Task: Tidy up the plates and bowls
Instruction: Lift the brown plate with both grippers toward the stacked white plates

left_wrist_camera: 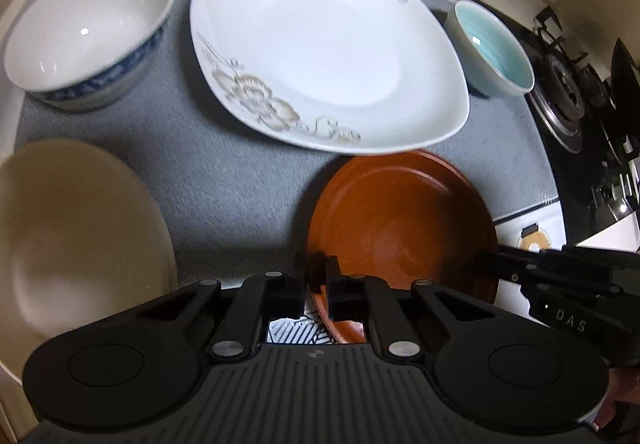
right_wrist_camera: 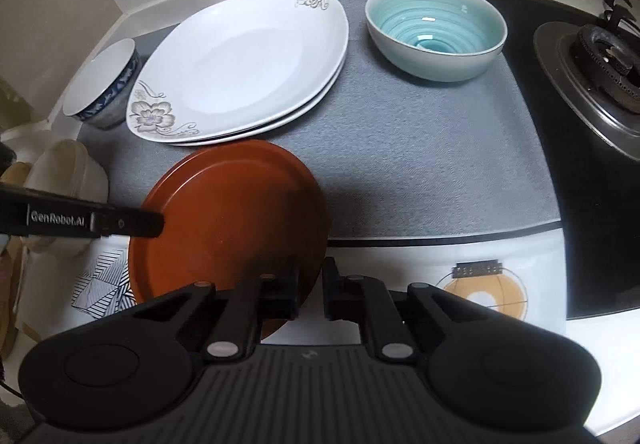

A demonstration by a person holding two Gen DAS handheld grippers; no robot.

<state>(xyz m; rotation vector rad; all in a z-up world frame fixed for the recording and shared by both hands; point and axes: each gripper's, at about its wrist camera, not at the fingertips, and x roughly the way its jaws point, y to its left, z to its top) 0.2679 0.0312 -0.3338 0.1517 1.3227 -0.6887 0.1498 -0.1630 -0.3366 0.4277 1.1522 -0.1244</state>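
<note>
Left gripper [left_wrist_camera: 318, 276]: closed on the near-left rim of the brown plate [left_wrist_camera: 400, 228]; the rim is seen pinched between its two fingers.
Right gripper [right_wrist_camera: 312, 286]: closed on the near-right rim of the same plate, which is seen between its pads.
Brown plate: held at two sides, over the near edge of the grey mat [right_wrist_camera: 420, 148] and partly over the patterned cloth [right_wrist_camera: 400, 264] along the counter's front edge; whether it is lifted off cannot be told.
White flowered plates [right_wrist_camera: 240, 64]: two are seen stacked on the mat, just behind the brown plate.
Blue-patterned bowl [right_wrist_camera: 104, 84]: upright at the mat's far-left corner, beside the white plates.
Teal bowl [right_wrist_camera: 436, 28]: upright at the mat's far-right corner, near the hob.
Gas burner [right_wrist_camera: 604, 56]: set on the black hob to the right of the mat.
Cream dish [left_wrist_camera: 76, 240]: blurred, at the left edge of the mat.
</note>
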